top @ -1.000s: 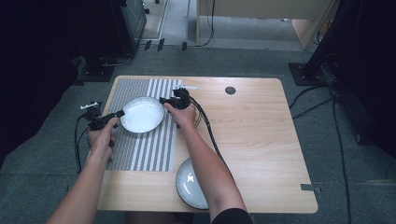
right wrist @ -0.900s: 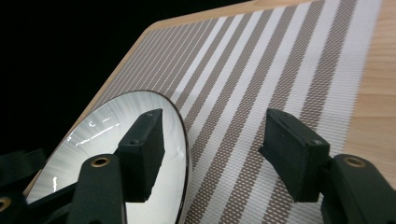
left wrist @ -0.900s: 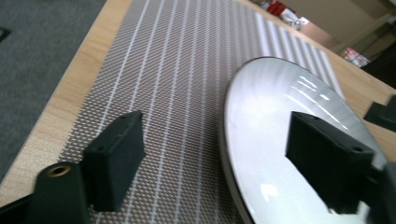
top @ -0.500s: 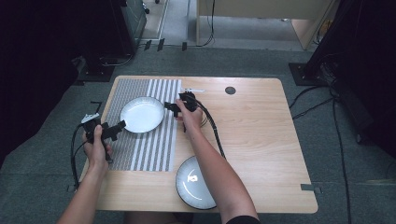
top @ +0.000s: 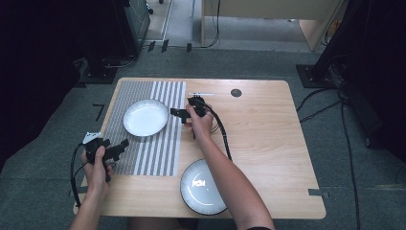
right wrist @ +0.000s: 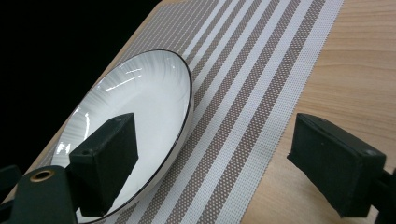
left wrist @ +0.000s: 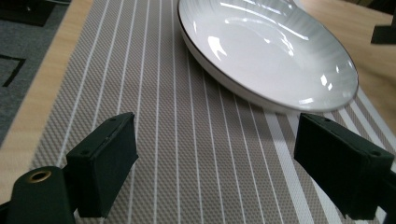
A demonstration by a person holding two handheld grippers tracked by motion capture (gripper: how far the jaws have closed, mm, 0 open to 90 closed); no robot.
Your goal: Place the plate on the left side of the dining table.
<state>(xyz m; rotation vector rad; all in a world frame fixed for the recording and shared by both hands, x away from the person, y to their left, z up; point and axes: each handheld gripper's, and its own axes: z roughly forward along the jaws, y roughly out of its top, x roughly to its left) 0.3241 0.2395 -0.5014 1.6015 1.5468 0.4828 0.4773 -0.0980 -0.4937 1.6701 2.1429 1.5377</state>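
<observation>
We see the round white ceramic plate with a thin dark rim [top: 145,117] lying on the grey striped woven placemat [top: 158,155], in the upper left part of the wooden table [top: 268,143]. Our left gripper [top: 125,143], lower left of the plate, holds nothing, jaws wide. Our right gripper [top: 173,112], just right of the plate, has been opening its jaws; nothing is between them. A second grey plate [top: 203,188] lies at the table's bottom edge.

plate [top: 145,117] on striped mat [top: 143,158], toward its far end; mat on table's [top: 268,143] left half | second plate [top: 203,187] on bare table at near edge, right of mat | left gripper [top: 125,143] over mat, near side of plate; right gripper [top: 173,112] just right of plate
</observation>
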